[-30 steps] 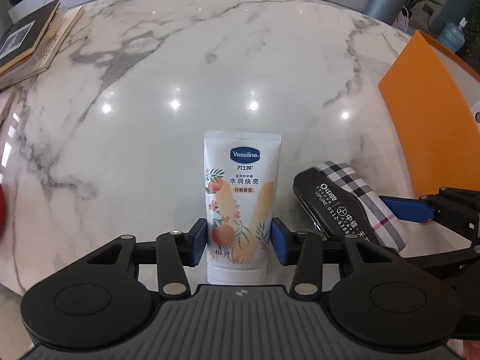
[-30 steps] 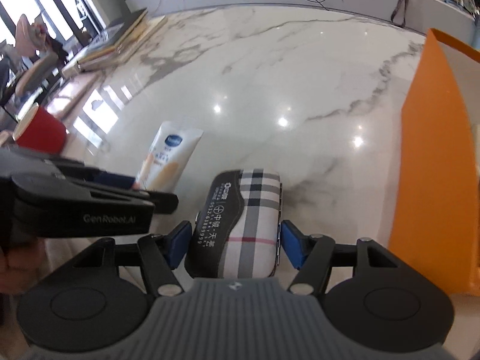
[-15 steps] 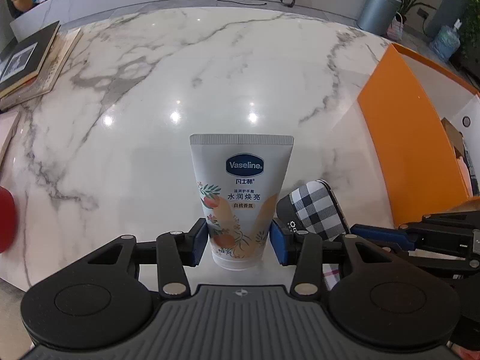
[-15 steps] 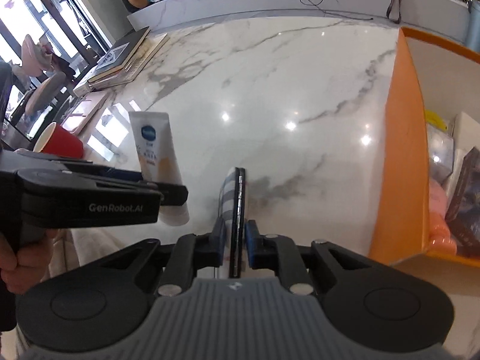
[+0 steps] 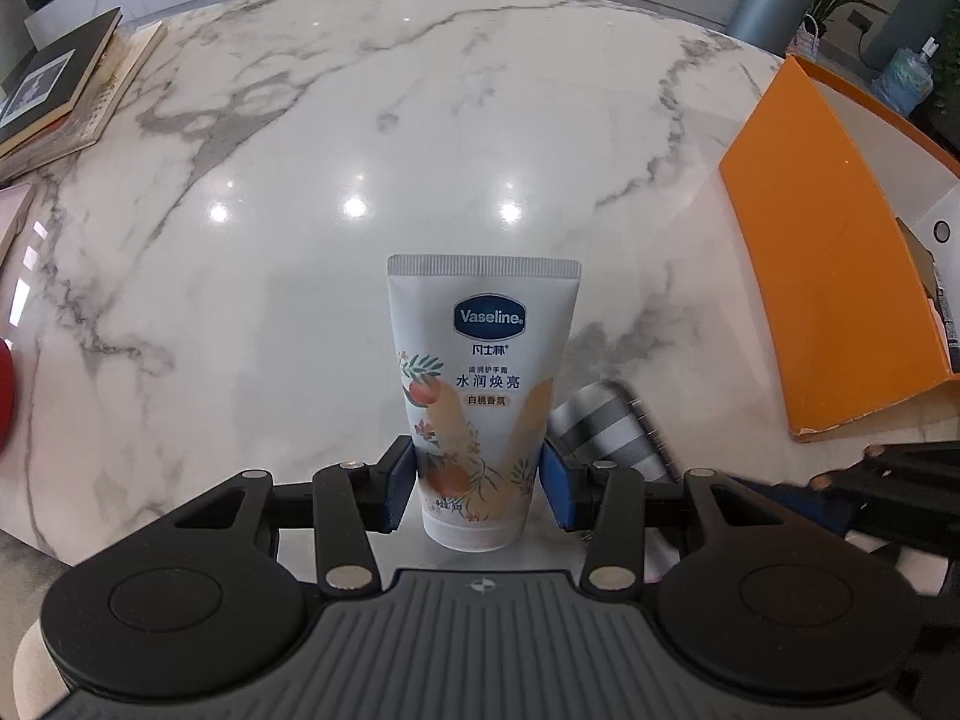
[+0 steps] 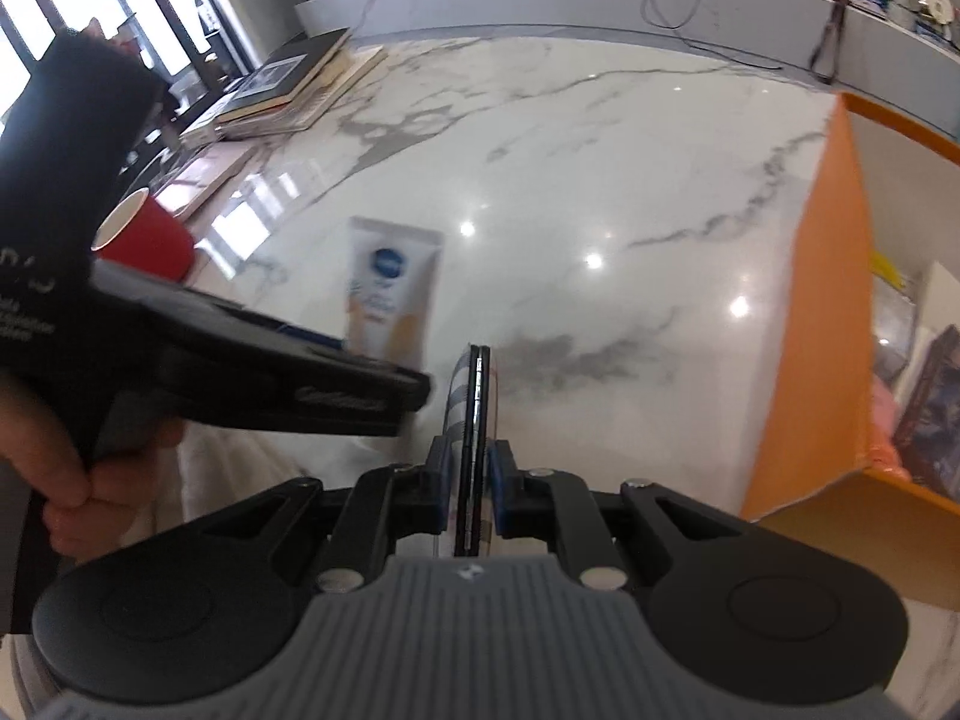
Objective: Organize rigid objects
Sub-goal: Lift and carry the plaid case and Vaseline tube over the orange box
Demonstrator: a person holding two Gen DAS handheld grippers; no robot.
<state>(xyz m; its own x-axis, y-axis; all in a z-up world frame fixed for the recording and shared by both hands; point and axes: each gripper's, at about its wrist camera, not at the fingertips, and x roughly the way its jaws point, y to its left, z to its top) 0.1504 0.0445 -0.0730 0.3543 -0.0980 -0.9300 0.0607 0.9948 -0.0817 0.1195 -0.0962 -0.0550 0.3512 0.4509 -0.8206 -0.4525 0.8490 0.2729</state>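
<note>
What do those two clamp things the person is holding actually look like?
Both grippers, left and right, are matte black plastic with two linkage arms on silver pivot pins, blue finger pads, round black discs and a ribbed grey base. The left one's side carries blurred pale lettering. No cables show.

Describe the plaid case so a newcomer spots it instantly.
Start at the marble table with the orange box at its right edge. Just left of that box, the right gripper pinches the plaid case edge-on. Unlike the tube beside it, it is thin and checked.
</note>
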